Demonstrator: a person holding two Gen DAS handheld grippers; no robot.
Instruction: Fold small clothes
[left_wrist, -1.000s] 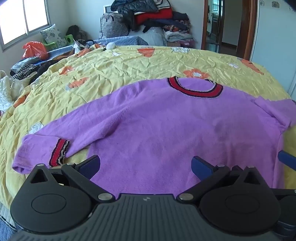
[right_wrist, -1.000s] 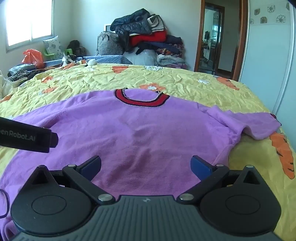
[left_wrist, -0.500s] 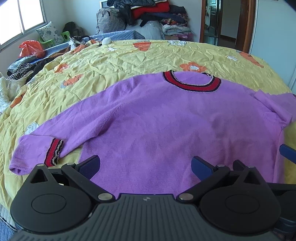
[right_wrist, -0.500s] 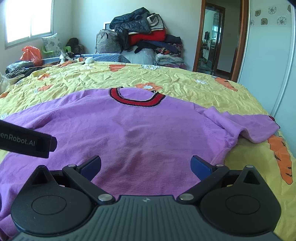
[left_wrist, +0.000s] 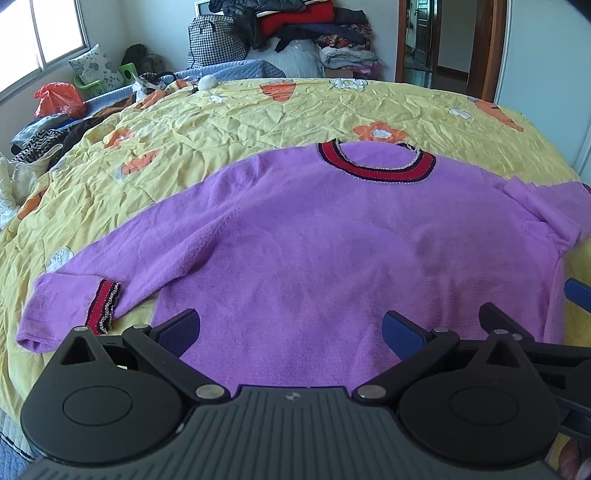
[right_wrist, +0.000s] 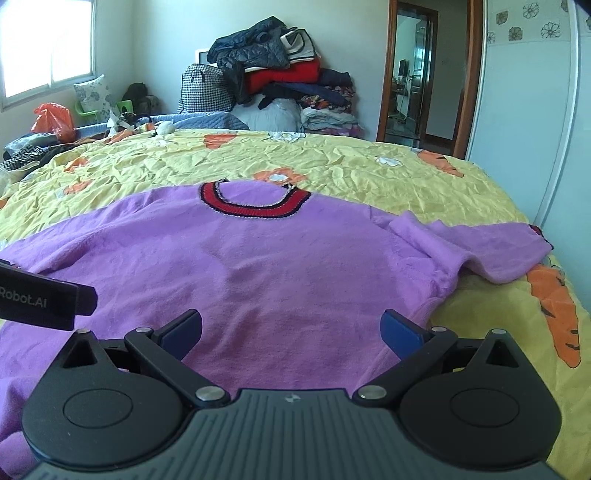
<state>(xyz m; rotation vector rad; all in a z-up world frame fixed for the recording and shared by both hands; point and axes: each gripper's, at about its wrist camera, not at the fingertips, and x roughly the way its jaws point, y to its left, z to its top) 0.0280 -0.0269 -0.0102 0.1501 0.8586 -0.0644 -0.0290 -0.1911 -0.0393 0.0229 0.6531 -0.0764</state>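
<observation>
One bed (left_wrist: 258, 110) fills both views, covered by a crumpled yellow sheet (right_wrist: 332, 166) printed with orange carrots and flowers. Beyond its far edge a heap of clothes and bags (right_wrist: 269, 74) is stacked against the wall, and more loose clothing (left_wrist: 40, 136) lies along the bed's left edge under the window.

Spread flat on the sheet, toward the near edge of the bed, lies a purple sweater (left_wrist: 332, 258), collar pointing to the far edge. Its left sleeve (left_wrist: 122, 266) runs out toward the left edge and doubles back on itself, so that the striped red cuff (left_wrist: 105, 310) lies on top of the sleeve. The right sleeve (right_wrist: 480, 251) is bunched and folded toward the right edge, its end just reaching an orange carrot print. The red and dark ribbed collar (left_wrist: 376, 166) lies open in a ring.

The left gripper (left_wrist: 291, 328) hangs over the sweater's hem near the left side, its blue-padded fingers (left_wrist: 179, 328) spread wide with nothing between them. The right gripper (right_wrist: 291, 328) hangs over the hem toward the right side, fingers (right_wrist: 400, 332) likewise wide apart and holding nothing.
</observation>
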